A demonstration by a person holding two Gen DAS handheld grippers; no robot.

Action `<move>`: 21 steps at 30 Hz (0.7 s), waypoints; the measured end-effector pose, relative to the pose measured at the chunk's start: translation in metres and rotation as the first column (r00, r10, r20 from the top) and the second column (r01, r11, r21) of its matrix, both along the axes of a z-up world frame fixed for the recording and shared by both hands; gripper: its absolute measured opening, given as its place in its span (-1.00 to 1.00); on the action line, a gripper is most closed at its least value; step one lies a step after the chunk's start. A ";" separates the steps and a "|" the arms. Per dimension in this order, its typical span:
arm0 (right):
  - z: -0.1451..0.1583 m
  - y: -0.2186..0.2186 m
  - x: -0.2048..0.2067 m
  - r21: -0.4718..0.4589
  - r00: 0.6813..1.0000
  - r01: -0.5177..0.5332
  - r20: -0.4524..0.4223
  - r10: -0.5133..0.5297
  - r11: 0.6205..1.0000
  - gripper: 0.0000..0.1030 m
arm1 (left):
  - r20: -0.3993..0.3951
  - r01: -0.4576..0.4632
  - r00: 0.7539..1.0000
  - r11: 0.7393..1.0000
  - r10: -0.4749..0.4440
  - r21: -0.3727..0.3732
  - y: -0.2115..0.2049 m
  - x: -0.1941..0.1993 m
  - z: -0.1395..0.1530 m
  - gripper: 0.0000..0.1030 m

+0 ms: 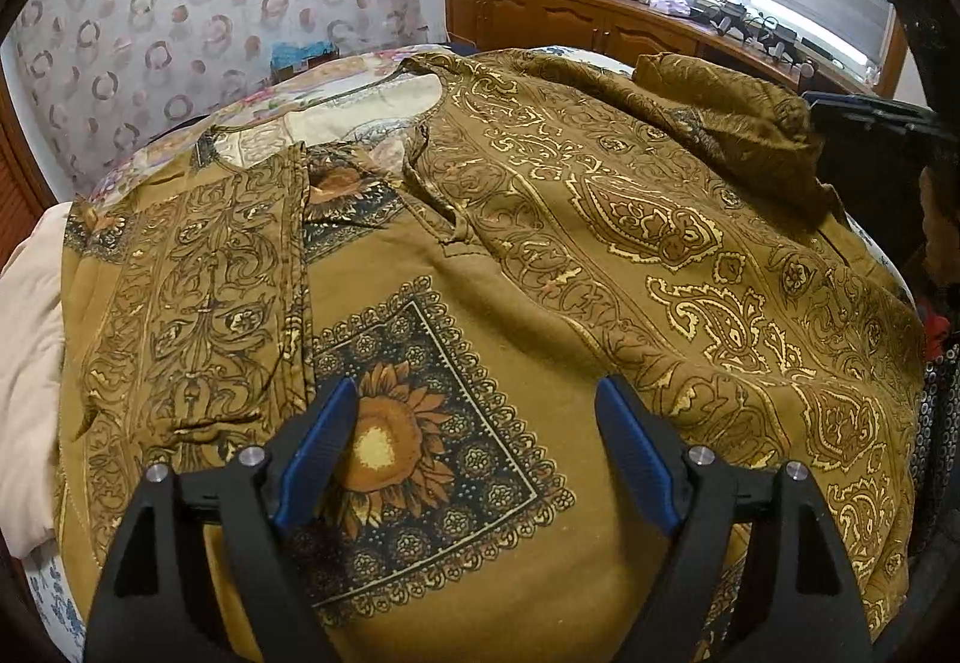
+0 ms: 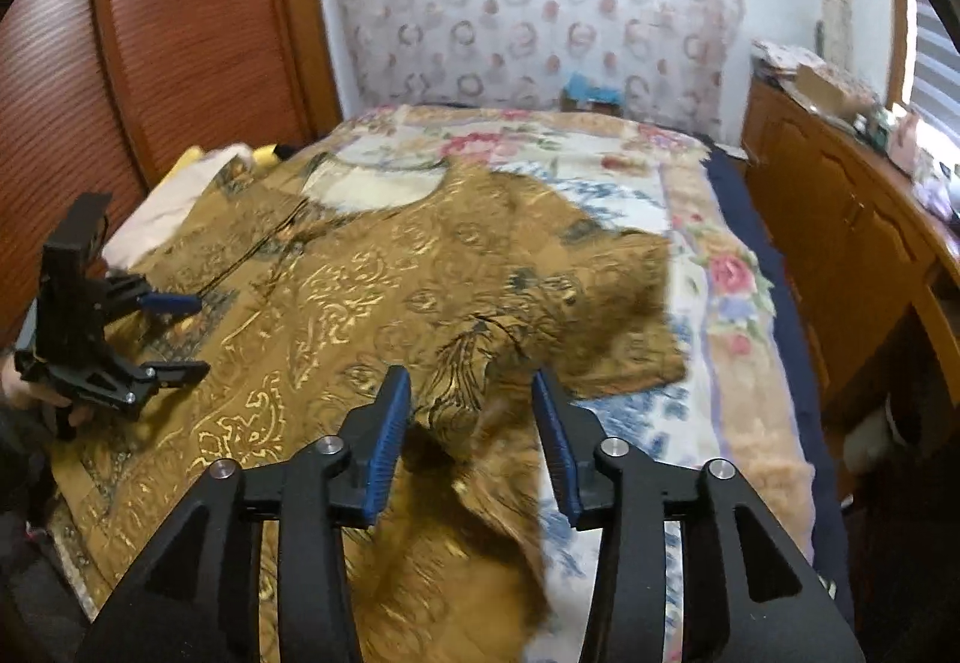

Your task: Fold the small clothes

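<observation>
Home bedroom, floral bed [image 2: 714, 267] (wooden dresser [image 2: 840, 243])

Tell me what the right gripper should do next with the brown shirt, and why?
Probably close the right gripper on the rumpled shirt edge between its open fingers, then fold it inward. The brown shirt lies spread on the bed, and the left gripper is open too, holding nothing.

Matt printed cotton-like shirt [image 1: 480, 267] lies on a fuzzy floral blanket [image 2: 708, 267] beside glossy wooden cabinets [image 2: 840, 219].

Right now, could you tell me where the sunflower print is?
In the left wrist view, the sunflower print lies on the brown shirt, between the open left gripper fingers.
</observation>
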State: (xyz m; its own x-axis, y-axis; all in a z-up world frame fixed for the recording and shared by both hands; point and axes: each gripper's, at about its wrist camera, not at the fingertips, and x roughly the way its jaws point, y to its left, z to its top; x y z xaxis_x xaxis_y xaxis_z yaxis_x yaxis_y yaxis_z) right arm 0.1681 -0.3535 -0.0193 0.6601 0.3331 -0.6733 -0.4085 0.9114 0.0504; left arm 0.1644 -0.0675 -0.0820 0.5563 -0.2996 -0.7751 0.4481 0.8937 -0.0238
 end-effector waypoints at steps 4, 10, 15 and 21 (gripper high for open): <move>0.006 -0.027 -0.001 0.024 0.996 0.090 0.019 -0.090 0.996 0.01 | 0.001 0.000 1.000 1.000 0.000 0.000 0.000 -0.001 0.000 0.61; -0.021 -0.044 0.043 -0.048 0.979 0.195 -0.052 -0.197 0.980 0.02 | 0.000 0.000 1.000 1.000 0.000 -0.001 0.000 0.000 -0.001 0.61; -0.041 -0.042 0.077 -0.081 0.969 0.216 -0.103 -0.224 0.973 0.01 | 0.001 0.000 1.000 1.000 0.000 -0.001 0.000 0.000 0.000 0.61; -0.052 -0.034 0.086 -0.161 0.967 0.209 -0.109 -0.228 0.965 -0.24 | 0.000 0.001 1.000 1.000 -0.001 -0.002 0.000 0.000 -0.001 0.61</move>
State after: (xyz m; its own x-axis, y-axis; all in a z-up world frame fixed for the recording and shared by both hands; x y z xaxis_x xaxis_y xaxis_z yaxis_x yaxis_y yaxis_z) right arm 0.2541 -0.3872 -0.0712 0.6127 0.0811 -0.7861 -0.1973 0.9789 -0.0528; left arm 0.1644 -0.0673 -0.0826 0.5565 -0.3012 -0.7744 0.4486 0.8934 -0.0251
